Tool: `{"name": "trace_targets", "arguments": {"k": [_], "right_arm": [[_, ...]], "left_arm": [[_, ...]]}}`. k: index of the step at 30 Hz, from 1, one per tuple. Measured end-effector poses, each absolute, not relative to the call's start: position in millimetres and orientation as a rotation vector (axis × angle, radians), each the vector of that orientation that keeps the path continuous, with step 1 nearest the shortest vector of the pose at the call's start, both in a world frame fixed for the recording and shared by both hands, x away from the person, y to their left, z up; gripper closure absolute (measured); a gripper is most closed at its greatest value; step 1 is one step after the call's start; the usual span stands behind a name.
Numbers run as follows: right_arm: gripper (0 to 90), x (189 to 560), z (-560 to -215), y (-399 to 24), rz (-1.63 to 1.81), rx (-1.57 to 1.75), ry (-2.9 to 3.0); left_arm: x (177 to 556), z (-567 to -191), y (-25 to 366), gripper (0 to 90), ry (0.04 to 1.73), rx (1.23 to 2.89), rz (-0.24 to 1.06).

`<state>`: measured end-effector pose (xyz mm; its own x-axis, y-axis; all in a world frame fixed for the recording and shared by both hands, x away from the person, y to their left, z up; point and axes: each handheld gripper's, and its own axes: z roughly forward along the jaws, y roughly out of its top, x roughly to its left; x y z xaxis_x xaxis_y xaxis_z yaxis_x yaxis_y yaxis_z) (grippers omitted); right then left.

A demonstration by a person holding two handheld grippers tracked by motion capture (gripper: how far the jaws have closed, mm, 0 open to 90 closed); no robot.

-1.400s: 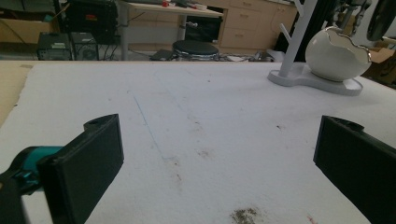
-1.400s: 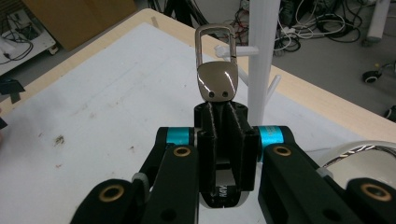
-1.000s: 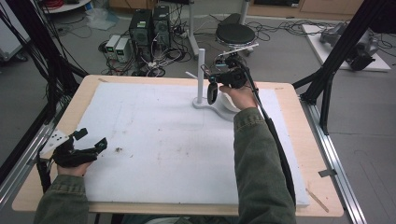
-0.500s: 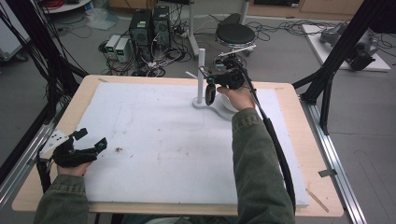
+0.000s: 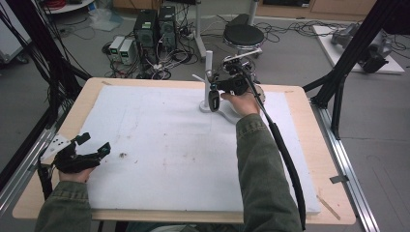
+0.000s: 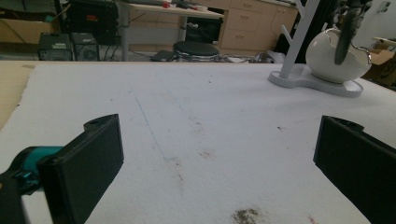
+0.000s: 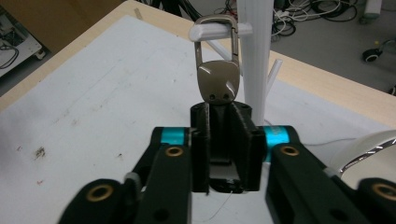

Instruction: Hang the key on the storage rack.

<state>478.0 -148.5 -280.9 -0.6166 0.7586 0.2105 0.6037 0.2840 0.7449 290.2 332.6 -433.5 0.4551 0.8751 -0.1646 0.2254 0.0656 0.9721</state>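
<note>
A: How will the metal clip (image 7: 218, 70) handle?

B: Stiff, light, slippery, I think; the right gripper (image 7: 224, 122) is closed on its lower plate, its loop over a peg (image 7: 205, 31) of the white stand (image 5: 209, 82).

A: What is around?

B: A white bowl (image 6: 337, 58) touching the stand's base; the left gripper (image 5: 86, 153) wide open, holding nothing, well apart.

Grey floor (image 5: 290, 53) strewn with cables, computer towers (image 5: 155, 28), a round black stool (image 5: 243, 35), wooden cabinets (image 6: 243, 28) behind.
</note>
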Motion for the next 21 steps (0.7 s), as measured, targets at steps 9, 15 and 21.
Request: {"name": "trace_targets", "arguments": {"k": [9, 15, 21], "right_arm": [[48.8, 472, -279, -146, 1.198, 1.283, 2.331], [33.1, 467, -280, -151, 1.199, 1.281, 2.311], [21.3, 462, -282, -158, 1.155, 1.329, 2.266]], "left_arm": [[290, -433, 332, 2.0, 1.031, 1.455, 0.654], [290, -433, 332, 2.0, 1.030, 1.457, 0.654], [290, -433, 332, 2.0, 1.030, 1.459, 0.654]]}}
